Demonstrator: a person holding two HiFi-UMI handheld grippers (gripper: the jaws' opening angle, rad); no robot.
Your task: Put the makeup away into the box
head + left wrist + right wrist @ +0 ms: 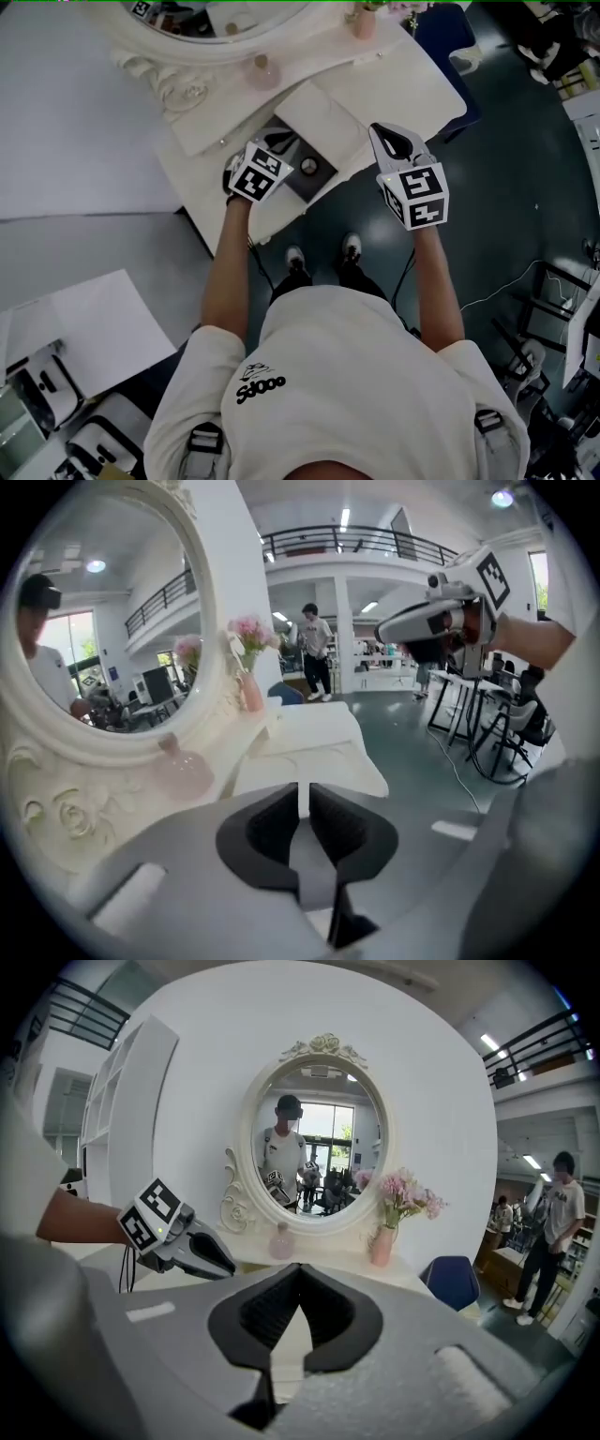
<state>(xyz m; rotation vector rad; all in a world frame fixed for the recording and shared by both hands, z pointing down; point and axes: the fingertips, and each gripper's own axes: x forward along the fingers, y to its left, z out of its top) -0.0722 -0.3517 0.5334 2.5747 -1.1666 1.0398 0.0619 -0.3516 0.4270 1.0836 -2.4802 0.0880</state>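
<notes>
A shallow dark box (324, 176) lies open at the front edge of the white vanity table (412, 89); a small round item (308, 167) lies in it. My left gripper (283, 143) hovers over the box's left part. Its jaws stand a narrow slit apart (304, 794) with nothing between them. To the box's right, my right gripper (387, 132) hangs off the table's front edge, raised, its jaws (300, 1269) shut and empty. Each gripper shows in the other's view: the left gripper (217, 1262) and the right gripper (398, 630). I see no loose makeup.
A round ornate mirror (319, 1138) stands at the table's back. Before it are a pink bottle (262, 70) and a vase of pink flowers (382, 1241). A blue chair (450, 1283) stands at the table's right end. A person (317, 649) walks far off.
</notes>
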